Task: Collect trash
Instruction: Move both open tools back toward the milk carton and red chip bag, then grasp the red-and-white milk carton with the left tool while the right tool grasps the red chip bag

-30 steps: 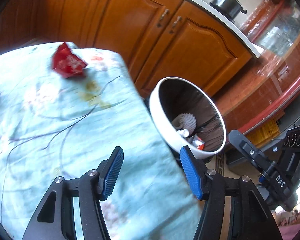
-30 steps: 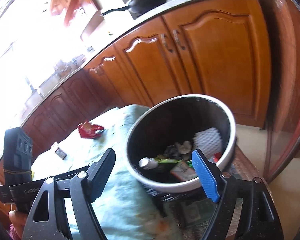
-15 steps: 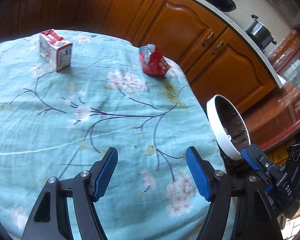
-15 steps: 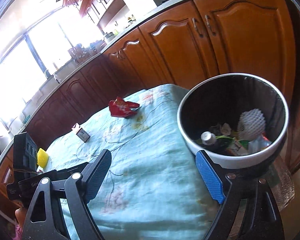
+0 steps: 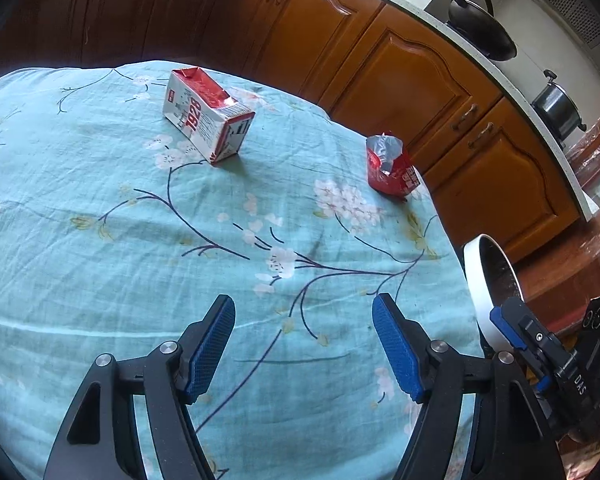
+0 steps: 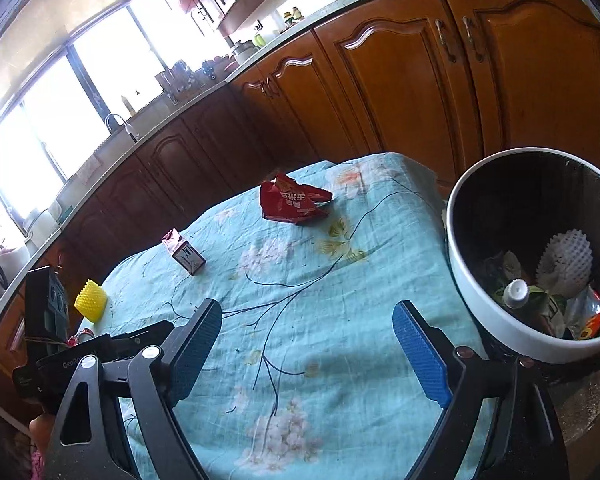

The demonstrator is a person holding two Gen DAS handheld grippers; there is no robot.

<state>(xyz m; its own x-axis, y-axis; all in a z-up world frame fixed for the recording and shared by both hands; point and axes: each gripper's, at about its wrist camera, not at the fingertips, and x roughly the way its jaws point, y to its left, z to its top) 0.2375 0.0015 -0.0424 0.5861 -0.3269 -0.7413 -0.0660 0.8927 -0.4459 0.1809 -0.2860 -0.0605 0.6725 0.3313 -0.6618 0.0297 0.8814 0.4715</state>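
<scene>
A red and white carton [image 5: 206, 115] lies on the teal flowered tablecloth [image 5: 100, 240], far ahead of my left gripper [image 5: 303, 340], which is open and empty. A crumpled red snack bag [image 5: 390, 169] lies near the table's right edge. In the right wrist view the bag [image 6: 294, 203], the carton [image 6: 185, 257] and a yellow foam net [image 6: 91, 301] lie on the cloth. My right gripper [image 6: 308, 344] is open and empty above the cloth. The white-rimmed bin [image 6: 496, 316] stands at the right, holding trash.
Wooden kitchen cabinets [image 5: 400, 80] run behind the table. A wok [image 5: 480, 28] and a pot [image 5: 556, 108] stand on the counter. The bin's rim [image 5: 474, 280] shows beside the table's right edge. The left gripper's body [image 6: 60, 344] shows low at the left in the right wrist view.
My left gripper has swung left from the bin over the table, bringing the carton into view. My right gripper has turned left too, so the bin now sits at the right.
</scene>
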